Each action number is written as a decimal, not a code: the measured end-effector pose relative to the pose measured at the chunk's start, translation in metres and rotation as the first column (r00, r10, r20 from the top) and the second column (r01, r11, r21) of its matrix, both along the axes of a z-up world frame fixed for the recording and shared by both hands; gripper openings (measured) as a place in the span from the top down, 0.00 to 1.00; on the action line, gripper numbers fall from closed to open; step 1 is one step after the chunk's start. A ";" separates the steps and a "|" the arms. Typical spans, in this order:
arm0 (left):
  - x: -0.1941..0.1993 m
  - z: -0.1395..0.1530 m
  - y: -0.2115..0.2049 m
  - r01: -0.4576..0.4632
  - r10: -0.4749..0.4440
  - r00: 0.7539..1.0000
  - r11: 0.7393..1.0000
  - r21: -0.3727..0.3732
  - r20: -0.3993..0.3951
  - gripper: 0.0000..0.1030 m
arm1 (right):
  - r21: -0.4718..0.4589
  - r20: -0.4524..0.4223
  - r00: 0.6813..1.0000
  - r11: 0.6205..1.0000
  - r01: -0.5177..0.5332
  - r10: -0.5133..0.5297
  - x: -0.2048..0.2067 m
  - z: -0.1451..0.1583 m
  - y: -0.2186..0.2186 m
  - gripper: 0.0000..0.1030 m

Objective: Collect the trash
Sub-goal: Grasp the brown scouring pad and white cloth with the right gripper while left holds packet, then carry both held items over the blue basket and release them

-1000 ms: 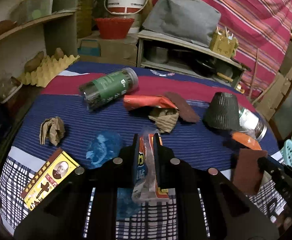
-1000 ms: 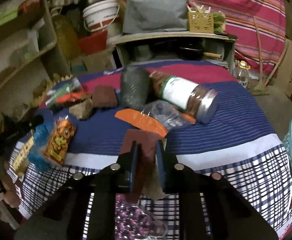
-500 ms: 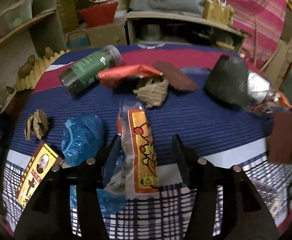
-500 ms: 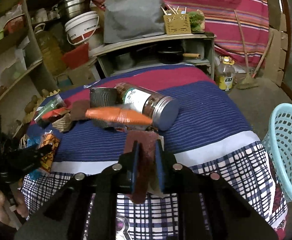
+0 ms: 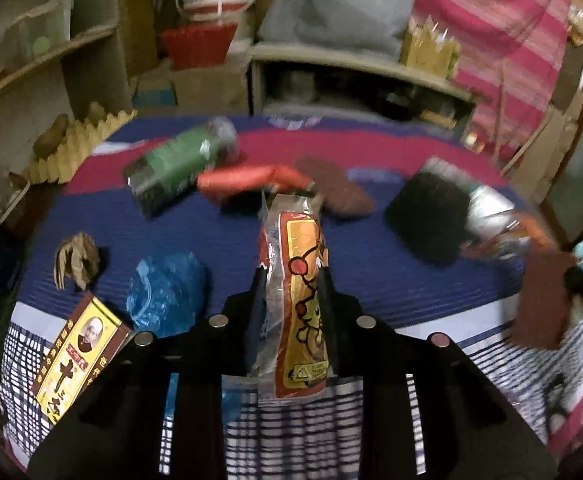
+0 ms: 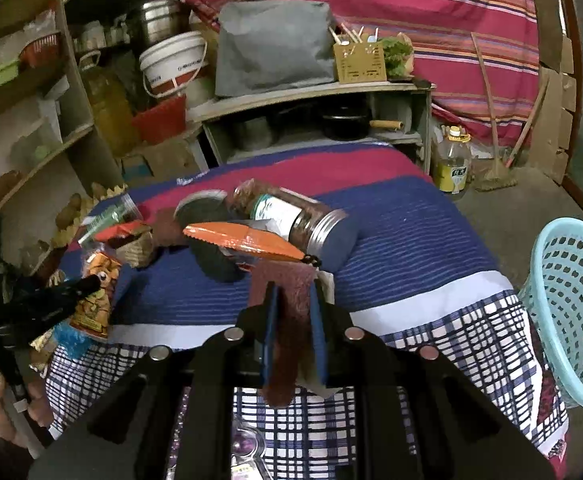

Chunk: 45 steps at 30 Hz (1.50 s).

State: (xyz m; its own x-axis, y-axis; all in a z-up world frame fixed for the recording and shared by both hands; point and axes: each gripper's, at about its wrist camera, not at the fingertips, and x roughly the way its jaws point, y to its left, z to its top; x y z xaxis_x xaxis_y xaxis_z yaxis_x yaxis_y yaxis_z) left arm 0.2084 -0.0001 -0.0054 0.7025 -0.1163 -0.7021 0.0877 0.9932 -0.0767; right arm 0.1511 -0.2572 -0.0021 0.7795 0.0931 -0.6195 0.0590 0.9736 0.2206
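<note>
- Cluttered storeroom, left wrist view: the left gripper (image 5: 291,284), its jaws just having closed in, clamped an orange snack wrapper (image 5: 297,300) upright at centre frame, lifted clear of the striped tablecloth (image 5: 371,280) for carrying.
- Right wrist view: the right gripper (image 6: 293,300) pinched a brown scouring pad (image 6: 287,320) at lower centre; a turquoise basket (image 6: 571,312), probably the bin, waited at right edge.
</note>
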 end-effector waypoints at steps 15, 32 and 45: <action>-0.037 0.051 -0.073 0.119 -0.110 0.981 0.992 -0.050 0.157 0.76 | 0.119 0.068 0.997 0.992 0.028 -0.037 -0.027 0.028 -0.055 0.84; -0.031 0.033 -0.104 0.145 -0.144 0.984 0.989 -0.007 0.107 0.76 | -0.113 -0.082 0.997 0.994 -0.009 0.000 -0.031 -0.017 -0.102 0.50; -0.031 0.029 -0.112 0.164 -0.164 0.981 0.986 0.009 0.100 0.76 | -0.046 -0.131 0.991 0.998 -0.034 0.028 -0.037 -0.053 -0.109 0.62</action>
State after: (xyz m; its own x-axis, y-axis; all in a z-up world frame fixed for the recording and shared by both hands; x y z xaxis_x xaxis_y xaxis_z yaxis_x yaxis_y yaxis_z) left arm 0.1769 -0.1125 0.0239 0.7406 -0.2348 -0.6296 0.2561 0.9649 -0.0585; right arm 0.1141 -0.3658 -0.0552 0.6894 0.0833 -0.7196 0.0540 0.9847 0.1658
